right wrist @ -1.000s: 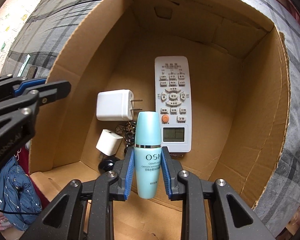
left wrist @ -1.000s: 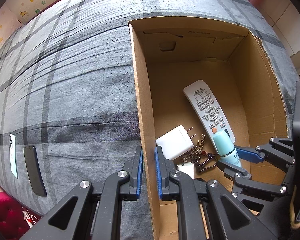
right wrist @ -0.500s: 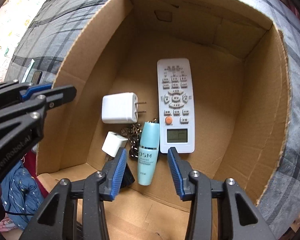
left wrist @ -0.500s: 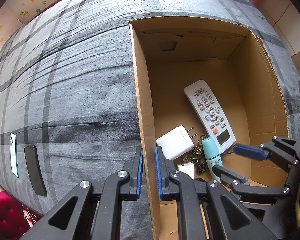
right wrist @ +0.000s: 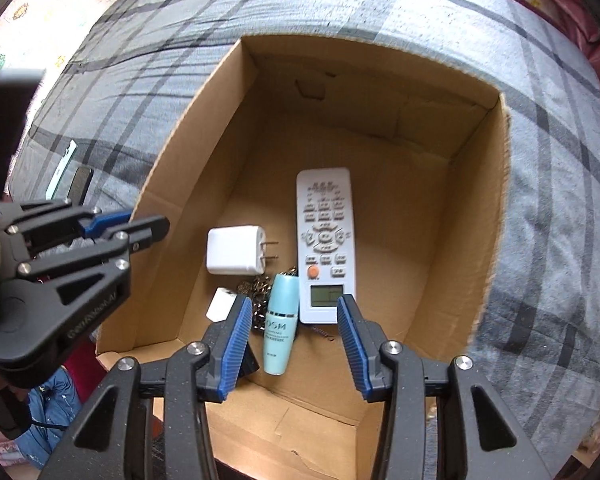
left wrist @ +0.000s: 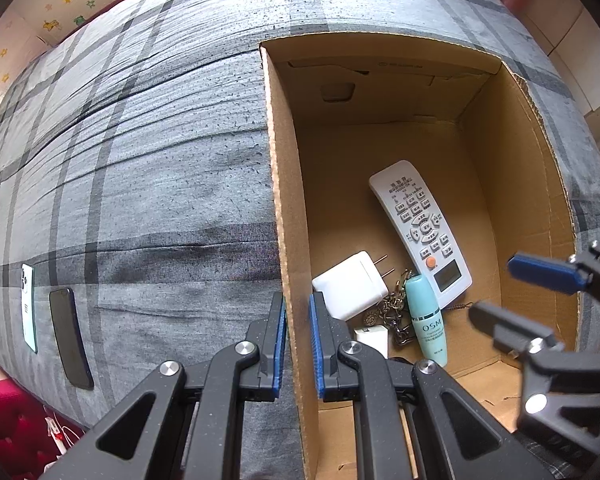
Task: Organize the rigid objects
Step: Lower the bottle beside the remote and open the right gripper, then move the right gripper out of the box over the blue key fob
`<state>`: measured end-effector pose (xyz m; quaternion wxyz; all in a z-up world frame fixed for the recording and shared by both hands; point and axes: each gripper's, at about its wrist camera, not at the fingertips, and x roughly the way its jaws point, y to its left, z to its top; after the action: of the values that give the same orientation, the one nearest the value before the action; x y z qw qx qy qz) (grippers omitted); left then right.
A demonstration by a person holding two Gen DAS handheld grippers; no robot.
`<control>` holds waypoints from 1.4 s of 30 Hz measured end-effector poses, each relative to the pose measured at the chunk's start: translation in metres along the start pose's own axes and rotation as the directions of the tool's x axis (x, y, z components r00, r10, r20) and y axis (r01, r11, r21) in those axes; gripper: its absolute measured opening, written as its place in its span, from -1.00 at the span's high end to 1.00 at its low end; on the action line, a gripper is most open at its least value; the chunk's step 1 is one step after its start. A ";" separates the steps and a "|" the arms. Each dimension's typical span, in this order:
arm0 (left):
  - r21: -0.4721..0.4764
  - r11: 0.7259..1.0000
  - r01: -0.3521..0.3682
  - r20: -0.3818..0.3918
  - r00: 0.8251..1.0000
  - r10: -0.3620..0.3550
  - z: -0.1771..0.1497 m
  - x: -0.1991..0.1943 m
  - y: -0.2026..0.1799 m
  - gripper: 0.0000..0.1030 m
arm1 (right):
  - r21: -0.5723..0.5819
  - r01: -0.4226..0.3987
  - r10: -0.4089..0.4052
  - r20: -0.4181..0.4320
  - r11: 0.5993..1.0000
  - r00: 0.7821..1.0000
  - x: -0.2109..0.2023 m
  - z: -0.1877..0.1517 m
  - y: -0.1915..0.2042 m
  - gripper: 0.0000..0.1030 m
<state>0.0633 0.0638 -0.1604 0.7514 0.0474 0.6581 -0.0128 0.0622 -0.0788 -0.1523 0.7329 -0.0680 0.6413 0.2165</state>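
While the left tool [left wrist: 297,340] pinches the corrugated cardboard box [left wrist: 288,208] wall on the grey plaid bed [left wrist: 140,168], the right tool [right wrist: 292,344] has just been opening, empty. Turquoise "OSM" bottle [right wrist: 281,320] lies inside, near end, beside white remote [right wrist: 326,240], charger [right wrist: 234,256], keychain [left wrist: 392,312].

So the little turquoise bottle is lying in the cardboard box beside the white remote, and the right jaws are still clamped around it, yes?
Not quite. The turquoise bottle does lie in the cardboard box beside the white remote, but the right gripper no longer clamps it: its jaws have just been opening and stand apart above the bottle, touching nothing. The right wrist view shows this.
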 end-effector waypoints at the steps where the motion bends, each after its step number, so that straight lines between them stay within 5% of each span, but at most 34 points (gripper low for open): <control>1: -0.001 1.000 -0.001 0.000 1.000 0.001 0.000 0.000 0.000 0.77 | 0.003 0.001 -0.001 0.006 1.000 1.000 -0.004 0.000 -0.002 0.06; 6: -0.005 1.000 -0.003 -0.001 1.000 0.003 0.000 0.000 0.001 0.77 | 0.003 0.020 -0.020 0.032 1.000 0.999 -0.015 0.004 -0.006 -0.07; 22: -0.010 1.000 -0.005 -0.008 1.000 0.005 0.000 0.002 0.002 0.77 | 0.035 0.083 -0.086 0.107 0.996 0.991 -0.047 0.015 -0.049 -0.95; 42: -0.023 1.000 -0.013 -0.025 1.000 0.012 0.002 0.005 0.002 0.77 | 0.120 0.133 -0.148 0.123 0.984 0.981 -0.041 0.031 -0.145 -0.99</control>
<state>0.0657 0.0658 -0.1653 0.7438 0.0429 0.6670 0.0002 0.1458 -0.2066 -0.1327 0.7898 -0.0577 0.5962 0.1321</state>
